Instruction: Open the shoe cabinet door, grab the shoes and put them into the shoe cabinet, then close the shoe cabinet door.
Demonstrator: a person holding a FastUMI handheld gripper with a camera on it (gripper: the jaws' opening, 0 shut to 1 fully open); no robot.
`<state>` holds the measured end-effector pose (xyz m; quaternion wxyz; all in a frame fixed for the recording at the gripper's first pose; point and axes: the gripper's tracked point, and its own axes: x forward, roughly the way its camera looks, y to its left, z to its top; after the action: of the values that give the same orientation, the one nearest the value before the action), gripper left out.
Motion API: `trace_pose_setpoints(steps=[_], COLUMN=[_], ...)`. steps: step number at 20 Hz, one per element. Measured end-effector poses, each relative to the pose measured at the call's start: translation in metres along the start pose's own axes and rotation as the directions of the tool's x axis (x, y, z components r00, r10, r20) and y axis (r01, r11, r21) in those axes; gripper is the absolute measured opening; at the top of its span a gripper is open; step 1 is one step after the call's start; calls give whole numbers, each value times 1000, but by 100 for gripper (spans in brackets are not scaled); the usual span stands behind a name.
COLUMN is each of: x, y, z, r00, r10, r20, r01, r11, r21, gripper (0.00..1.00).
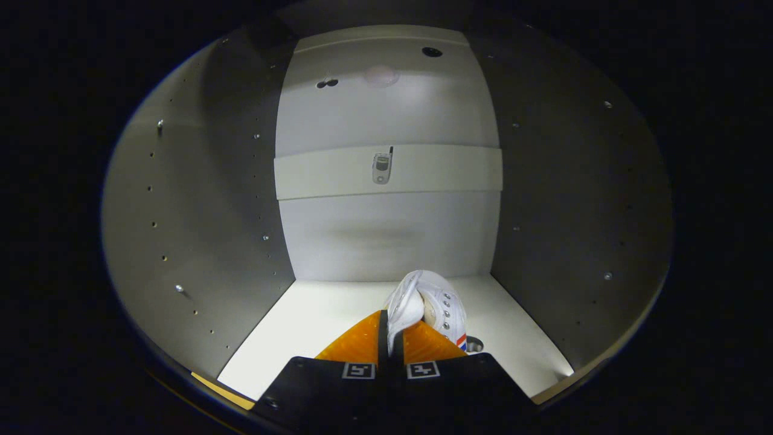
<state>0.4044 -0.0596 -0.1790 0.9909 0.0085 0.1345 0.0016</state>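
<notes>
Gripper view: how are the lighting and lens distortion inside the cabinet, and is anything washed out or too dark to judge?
Gripper view: the cabinet's back panel shows a soft bright glare patch near the top; the side walls fall into shadow; fisheye bends the walls outward; the white shoe, pinched in the shut gripper, is bright but its eyelets stay readable; the cabinet floor is evenly lit.

The hand-held gripper (389,338) pinches a white shoe (430,305) (fingers nearly together) inside the shoe cabinet (386,241).
</notes>
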Motion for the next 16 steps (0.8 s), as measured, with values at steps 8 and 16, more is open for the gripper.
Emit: trace_pose_setpoints(steps=[8, 16], x=[25, 0], y=[1, -3], z=[-8, -14], r00=[999, 997], r10=[27, -10], r20=[-44, -80], r01=[-24, 17], r11=[998, 997], r21=[52, 75], gripper=[4, 14])
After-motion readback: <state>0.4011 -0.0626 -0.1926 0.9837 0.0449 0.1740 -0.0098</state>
